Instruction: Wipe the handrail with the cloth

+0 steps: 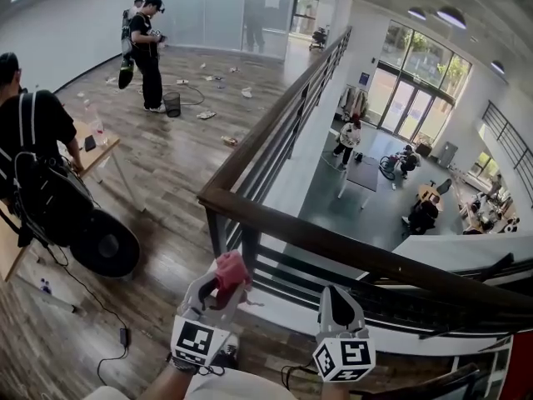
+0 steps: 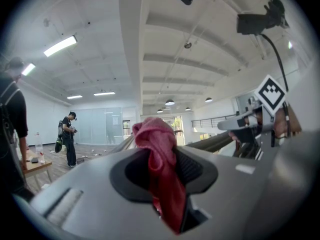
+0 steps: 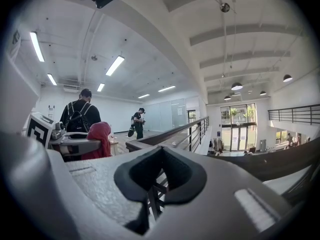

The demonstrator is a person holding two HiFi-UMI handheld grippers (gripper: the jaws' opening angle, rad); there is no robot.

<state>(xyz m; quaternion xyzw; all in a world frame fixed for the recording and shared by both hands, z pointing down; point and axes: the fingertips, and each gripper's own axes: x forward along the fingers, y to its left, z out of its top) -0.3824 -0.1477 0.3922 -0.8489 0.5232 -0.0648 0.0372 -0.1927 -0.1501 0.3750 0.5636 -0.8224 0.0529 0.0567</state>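
While the left tool [image 1: 221, 287] is closed tight on the red cloth [image 1: 231, 267] near the dark handrail [image 1: 333, 248], the right tool [image 1: 339, 297] is closed with nothing in it.

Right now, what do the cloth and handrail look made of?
Cloth: soft red fabric, matte, possibly microfibre; it bunches in limp folds. Handrail: dark brown wood or a wood-look cap, with a faint sheen along its flat top.

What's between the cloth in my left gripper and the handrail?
Nothing solid. In the head view the red cloth, shut in the left gripper, sits just under the handrail, with only open air between them.
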